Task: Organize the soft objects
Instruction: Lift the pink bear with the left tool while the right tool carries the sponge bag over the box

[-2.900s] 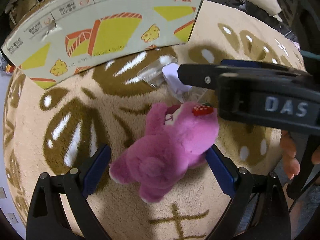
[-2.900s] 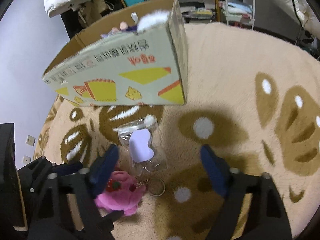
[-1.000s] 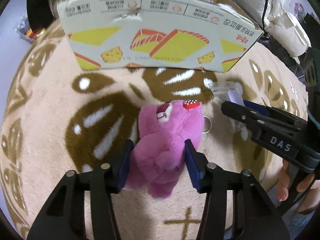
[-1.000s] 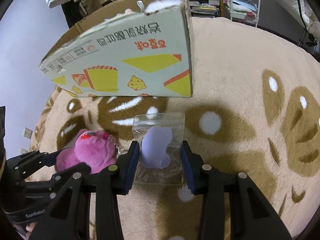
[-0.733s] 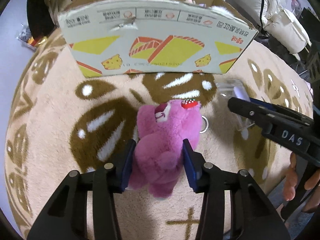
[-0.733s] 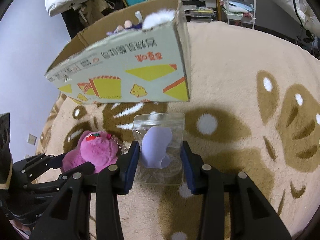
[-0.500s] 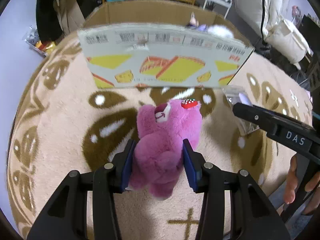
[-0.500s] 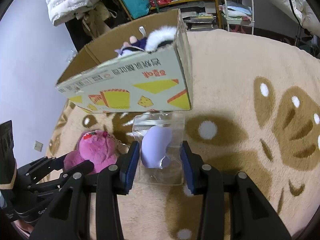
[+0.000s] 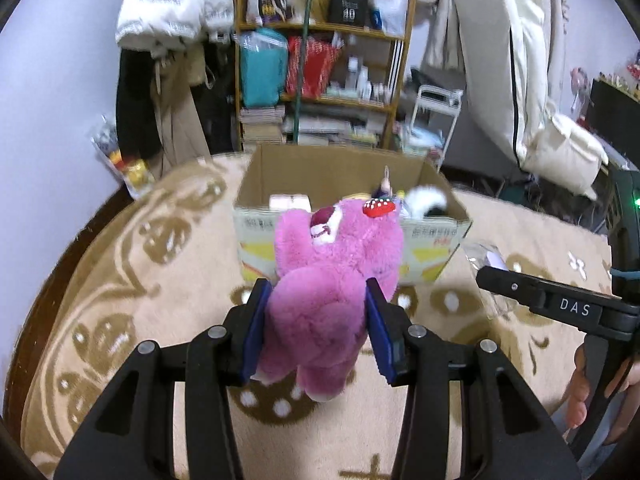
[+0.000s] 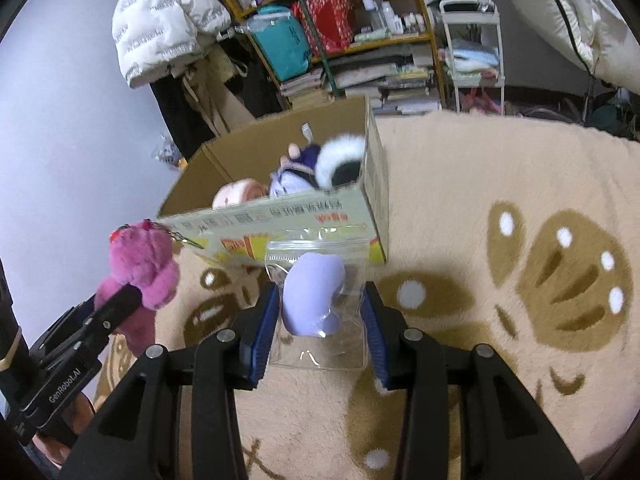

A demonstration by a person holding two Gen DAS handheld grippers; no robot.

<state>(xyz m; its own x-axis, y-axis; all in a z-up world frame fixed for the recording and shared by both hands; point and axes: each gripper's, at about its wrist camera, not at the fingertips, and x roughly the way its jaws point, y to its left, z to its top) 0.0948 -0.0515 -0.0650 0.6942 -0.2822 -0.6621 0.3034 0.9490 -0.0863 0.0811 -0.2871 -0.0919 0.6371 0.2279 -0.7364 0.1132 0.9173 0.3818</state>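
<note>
Two tongs are each clamped on a soft thing, both held up off the rug [image 10: 500,168] in front of a cardboard box [image 9: 352,178].

The left tongs [image 9: 318,330] are closed tight on a pink plush bear [image 9: 332,280]. Their blue pads [image 9: 256,328] press into its fur on both sides, low on the body. The bear's head points away from the camera, toward the box, and a small red strawberry [image 9: 378,207] sits on its head. In the right wrist view a short keychain hangs from the bear's head, just before the box's near wall.

The right tongs [image 10: 320,334] are closed on a clear zip bag [image 10: 316,276] with a pale purple sponge [image 10: 312,296] inside. The pads touch the bag's two side edges, and the bag stands upright with its zip strip at the top. It hangs just in front of the box's printed near wall, close to the right corner.

The box stands open on the beige rug with brown leaf shapes. Inside it lie several soft toys: a pale pink one [image 10: 240,192], a purple one [image 10: 296,168] and a white and black fluffy one [image 10: 340,160].

A bare hand [image 9: 600,384] grips the handle of the right tongs at the edge of the left wrist view. Behind the box stand a crowded shelf [image 9: 320,60] and a hanging white jacket [image 10: 160,20].
</note>
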